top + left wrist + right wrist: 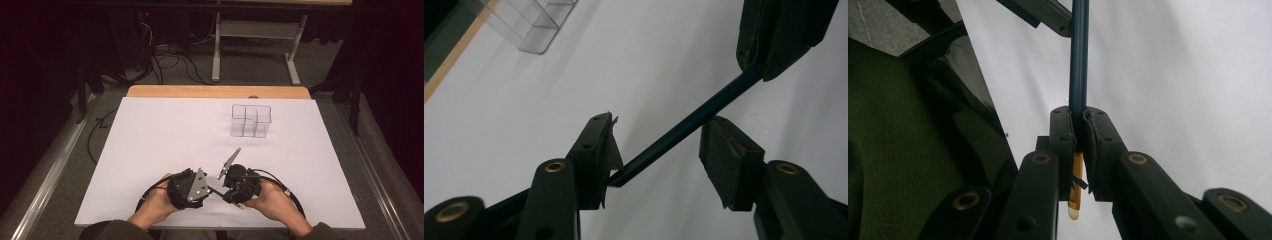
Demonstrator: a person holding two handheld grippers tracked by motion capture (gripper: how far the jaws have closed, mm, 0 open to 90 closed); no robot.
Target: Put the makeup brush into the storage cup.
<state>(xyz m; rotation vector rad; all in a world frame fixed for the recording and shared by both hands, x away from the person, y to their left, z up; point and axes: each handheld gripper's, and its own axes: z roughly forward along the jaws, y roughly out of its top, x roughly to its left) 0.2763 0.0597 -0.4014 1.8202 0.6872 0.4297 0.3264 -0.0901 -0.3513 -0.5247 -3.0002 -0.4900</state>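
In the right gripper view we see the right gripper (1079, 131) with its jaws pressed together on a dark blue pencil (1078, 60); the shaft rises straight up out of the pinch, and the gold band and pale rubber end stick out below the pads. In the left gripper view we see the left gripper (659, 150) with its jaws spread; the pencil (684, 127) runs slantwise through the gap, its free end touching the left-hand pad (596, 150) while the right-hand pad stands just clear of the shaft. No earlier moment is at hand to compare with. From above, we find both grippers close together near the front edge of the white table (165, 130), the left gripper (206, 189) facing the right gripper (226, 192), with the pencil (215, 190) bridging the short gap between them above the surface. A hand (155, 205) carries the left unit and a hand (275, 200) carries the right. A clear plastic box with compartments (251, 120) stands well apart, towards the back right of the table
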